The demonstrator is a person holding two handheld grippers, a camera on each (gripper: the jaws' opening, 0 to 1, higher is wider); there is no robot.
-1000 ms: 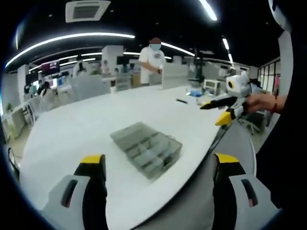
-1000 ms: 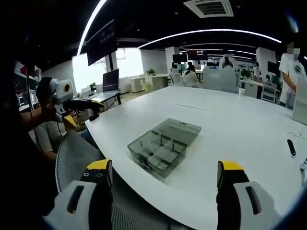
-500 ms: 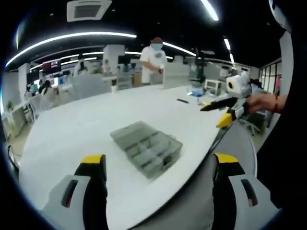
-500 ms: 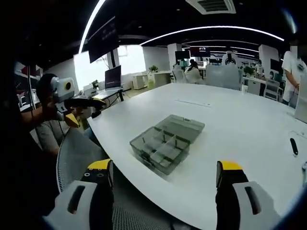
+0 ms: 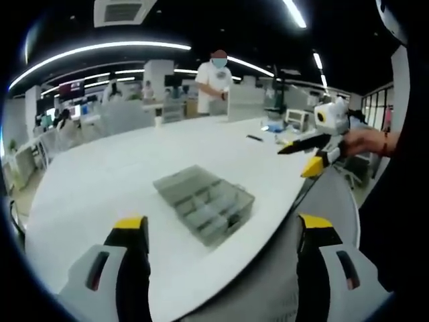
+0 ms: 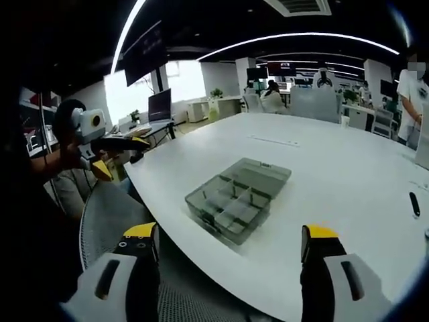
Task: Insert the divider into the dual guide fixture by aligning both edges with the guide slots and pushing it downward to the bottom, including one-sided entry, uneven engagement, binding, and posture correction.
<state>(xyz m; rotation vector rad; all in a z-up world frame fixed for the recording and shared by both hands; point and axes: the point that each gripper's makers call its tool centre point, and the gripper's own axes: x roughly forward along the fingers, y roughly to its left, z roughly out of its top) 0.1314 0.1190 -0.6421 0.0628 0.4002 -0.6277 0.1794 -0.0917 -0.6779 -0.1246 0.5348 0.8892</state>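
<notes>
A grey see-through compartment box (image 5: pixel 203 203) lies near the rounded edge of the white table (image 5: pixel 120 174), its lid opened flat beside it. Thin dividers stand between its cells (image 6: pixel 234 201). My left gripper (image 5: pixel 222 231) is open, short of the box, with nothing between its yellow-tipped jaws. My right gripper (image 6: pixel 229 235) is open too, just off the table edge in front of the box (image 6: pixel 238 199). Each gripper shows in the other's view, held by a hand off the table edge: the right gripper (image 5: pixel 305 154) and the left gripper (image 6: pixel 119 155).
A person in a white shirt (image 5: pixel 216 77) stands at the far side of the table. A small black object (image 5: pixel 253 140) lies on the far part of the table (image 6: pixel 348 168). A grey mesh chair (image 6: pixel 107 218) is at the near table edge. Desks and monitors are behind.
Both cameras have drifted slightly, so the box sits a little differently in each view. The box itself has not moved and both grippers stay open.
</notes>
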